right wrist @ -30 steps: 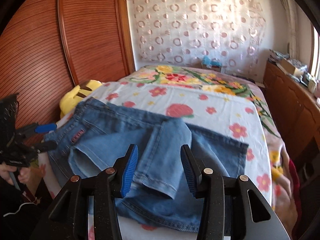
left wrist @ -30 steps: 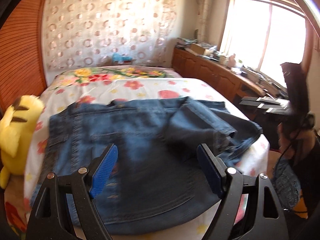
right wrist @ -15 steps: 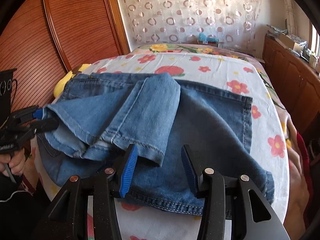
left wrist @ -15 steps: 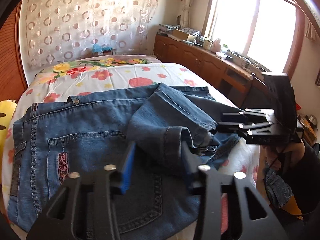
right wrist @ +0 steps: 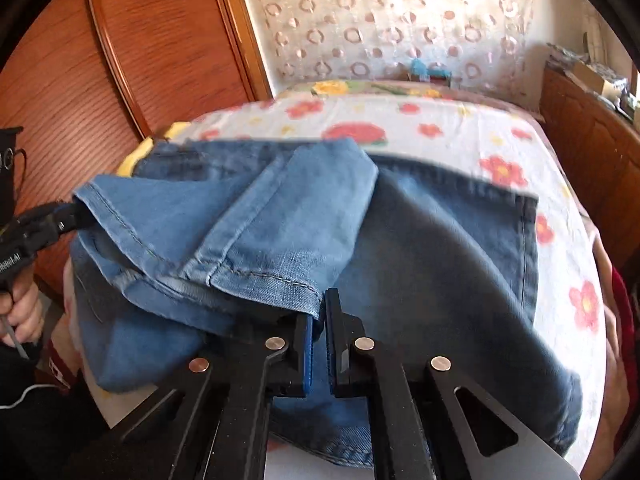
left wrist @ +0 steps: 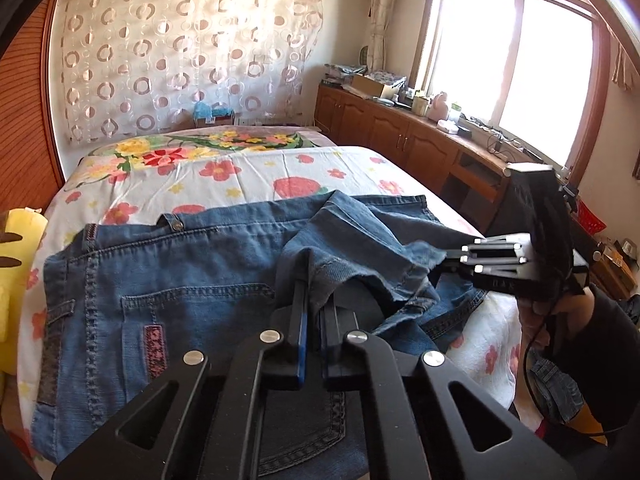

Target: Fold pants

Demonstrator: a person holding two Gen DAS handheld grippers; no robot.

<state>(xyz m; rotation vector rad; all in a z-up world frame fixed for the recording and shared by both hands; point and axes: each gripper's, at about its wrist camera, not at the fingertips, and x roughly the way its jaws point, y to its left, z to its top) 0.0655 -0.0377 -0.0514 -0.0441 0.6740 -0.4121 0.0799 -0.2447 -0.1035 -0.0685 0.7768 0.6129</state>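
Observation:
Blue jeans lie across the near end of the bed, waistband and back pockets to the left, legs folded back on top. My left gripper is shut on one corner of the leg hem. My right gripper is shut on the other corner of the hem. The jeans also show in the right wrist view. The right gripper shows at the right of the left wrist view, the left gripper at the left edge of the right wrist view.
The bed has a white flowered sheet. A yellow plush toy lies at its left edge. A wooden wardrobe stands on the left, a low wooden cabinet with clutter under the window on the right.
Both grippers moved in to the folded leg ends and closed on the hem corners. They were open a second ago.

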